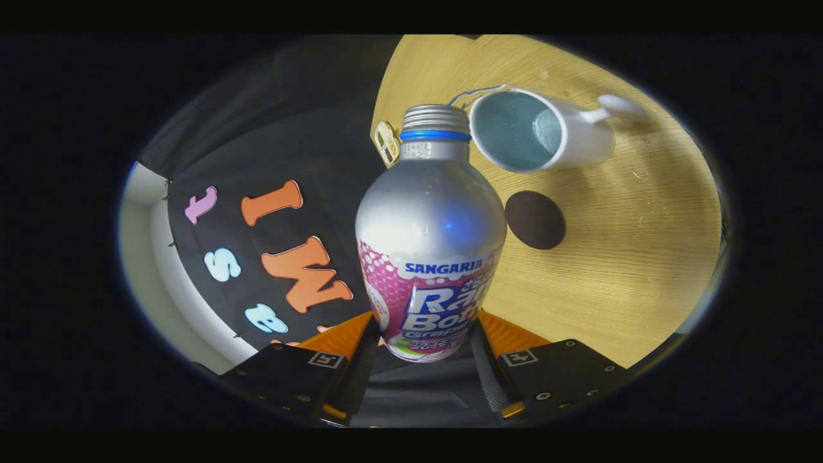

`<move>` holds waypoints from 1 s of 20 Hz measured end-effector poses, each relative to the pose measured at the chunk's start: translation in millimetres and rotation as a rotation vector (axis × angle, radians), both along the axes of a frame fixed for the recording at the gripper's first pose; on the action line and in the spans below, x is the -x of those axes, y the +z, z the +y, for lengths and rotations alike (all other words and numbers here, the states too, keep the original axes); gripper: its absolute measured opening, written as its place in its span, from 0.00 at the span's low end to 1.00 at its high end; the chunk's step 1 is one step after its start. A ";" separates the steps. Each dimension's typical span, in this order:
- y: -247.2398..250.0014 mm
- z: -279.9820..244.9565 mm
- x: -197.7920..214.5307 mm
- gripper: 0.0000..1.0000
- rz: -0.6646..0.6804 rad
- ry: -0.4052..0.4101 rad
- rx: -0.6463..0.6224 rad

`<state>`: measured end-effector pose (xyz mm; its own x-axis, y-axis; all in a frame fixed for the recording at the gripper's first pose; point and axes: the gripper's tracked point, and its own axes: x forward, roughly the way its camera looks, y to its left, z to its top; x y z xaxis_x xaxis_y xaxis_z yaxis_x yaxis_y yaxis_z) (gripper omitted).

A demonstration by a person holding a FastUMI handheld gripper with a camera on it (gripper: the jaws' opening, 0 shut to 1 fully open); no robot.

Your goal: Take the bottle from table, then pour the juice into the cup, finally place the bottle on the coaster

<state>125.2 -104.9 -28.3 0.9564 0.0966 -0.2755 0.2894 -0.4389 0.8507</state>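
Between the two fingers of my claw (424, 350) I hold the bottle (429, 238); both fingers press on its lower body, one on each side, so the claw is closed around it. It is lifted off the counter (630, 257), and the whole scene looks tilted, so I judge that the first step is done and I am carrying the bottle toward the pour. Its mouth has no cap on it, and it stands just beside the rim of the cup (540, 132) as I see it, though I cannot tell if it is truly above the opening.

For the next move I think the neck must come over the cup's opening and then tip slowly, because the neck is narrow and the juice may come in bursts. My grip is low on the body, so the top could swing.

The bottle is smooth metal with rounded shoulders, a threaded neck, a blue ring below the thread and a printed wrap. The white cup is glossy with a pale blue inside and a handle pointing away from the bottle; it stands near the counter's far edge. The coaster (535, 219) is a dark, flat, matte disc on the wood-grain counter, between the cup and my claw.
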 end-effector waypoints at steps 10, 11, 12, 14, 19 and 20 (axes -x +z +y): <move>7.4 2.4 -9.5 0.73 0.004 0.014 -0.044; 8.0 1.2 -9.9 0.73 0.004 0.012 -0.053; 8.7 -1.3 -9.8 0.73 0.006 0.006 -0.061; 9.0 -3.1 -10.6 0.73 0.015 0.002 -0.070; 14.0 -8.8 -11.5 0.73 0.016 -0.013 -0.109; 16.0 -8.1 -11.3 0.73 0.014 -0.014 -0.113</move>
